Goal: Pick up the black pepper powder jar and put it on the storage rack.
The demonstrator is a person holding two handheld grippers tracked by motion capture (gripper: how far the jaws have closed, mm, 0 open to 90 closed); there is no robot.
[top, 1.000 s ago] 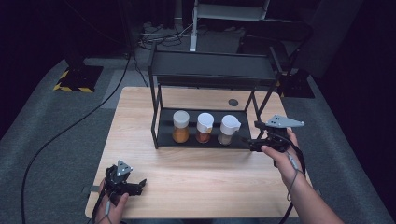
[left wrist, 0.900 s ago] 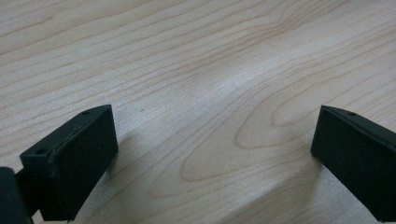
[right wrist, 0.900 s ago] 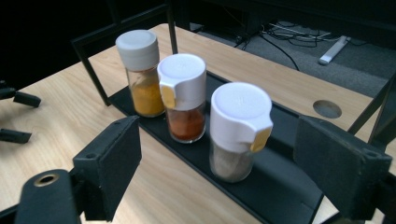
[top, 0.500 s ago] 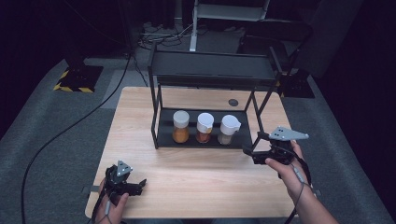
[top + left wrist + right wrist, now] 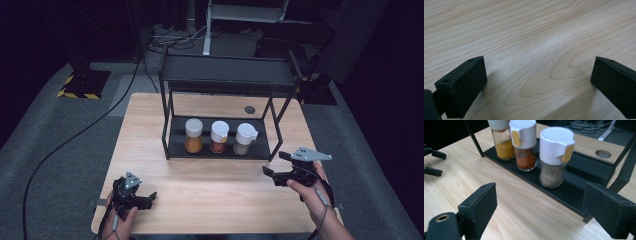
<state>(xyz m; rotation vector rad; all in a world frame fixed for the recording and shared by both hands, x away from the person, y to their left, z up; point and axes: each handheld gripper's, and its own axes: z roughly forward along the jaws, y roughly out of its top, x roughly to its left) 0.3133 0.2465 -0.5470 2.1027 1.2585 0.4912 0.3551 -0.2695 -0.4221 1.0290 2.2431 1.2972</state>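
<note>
A black two-shelf rack [image 5: 227,75] stands at the middle of the wooden table [image 5: 210,185]. Its lower shelf [image 5: 574,195] carries three white-capped spice jars: a yellow one [image 5: 193,136] [image 5: 501,140], a red-brown one [image 5: 218,137] [image 5: 524,145] and a pale grey one [image 5: 244,139] [image 5: 555,157]. My right gripper [image 5: 273,163] [image 5: 541,205] is open, held off the rack's front right corner and facing the jars with nothing between its jaws. Near the front left edge, my left gripper [image 5: 150,199] [image 5: 537,82] is open just above bare wood.
A round hole [image 5: 249,109] [image 5: 603,153] sits in the tabletop behind the rack. The rack's top shelf is bare. A black cable [image 5: 75,140] runs over the grey floor at the left. The left gripper [image 5: 432,162] shows far off in the right gripper view.
My right gripper has drawn back from the rack's right end toward the front right of the table, and stays open. The left gripper has not moved.
</note>
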